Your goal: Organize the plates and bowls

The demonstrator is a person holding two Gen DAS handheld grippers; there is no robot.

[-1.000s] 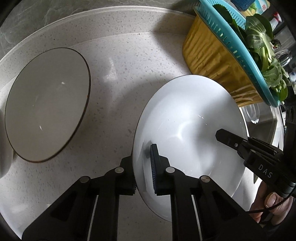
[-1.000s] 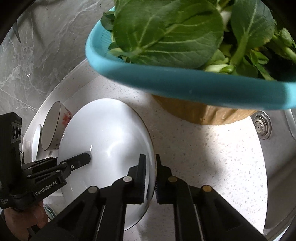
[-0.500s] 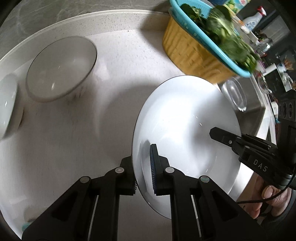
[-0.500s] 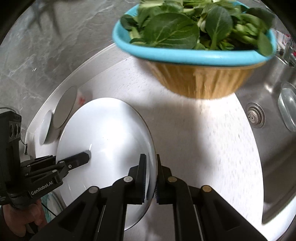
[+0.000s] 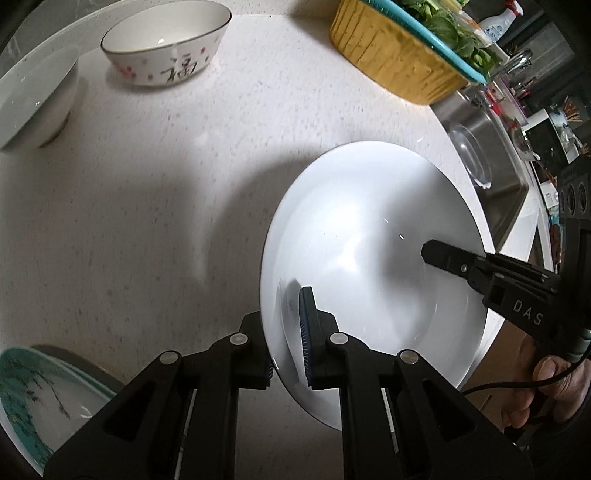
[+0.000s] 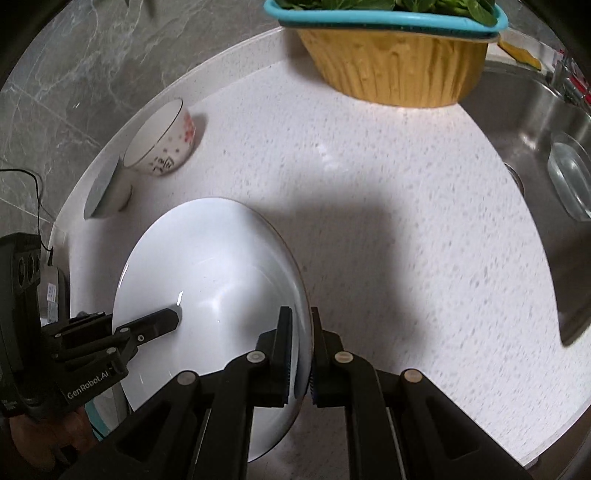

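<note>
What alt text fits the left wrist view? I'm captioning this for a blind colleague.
A large white plate is gripped at opposite edges by two black grippers, the left gripper near the camera and the right gripper from the far side, above a speckled white counter. Behind it stand a flowered bowl, a plain white bowl and a yellow basket of greens.

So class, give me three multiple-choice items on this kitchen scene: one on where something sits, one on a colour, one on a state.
1. Where does the patterned bowl stand?
A. in the sink
B. on the counter
C. inside the basket

2. What colour is the strainer holding the greens?
A. red
B. black
C. turquoise

3. How is the white plate held?
A. by both grippers
B. by one gripper
C. by neither

Answers:
1 B, it rests on the speckled counter.
2 C, its rim is turquoise.
3 A, the left gripper and the right gripper each clamp its rim.
</note>
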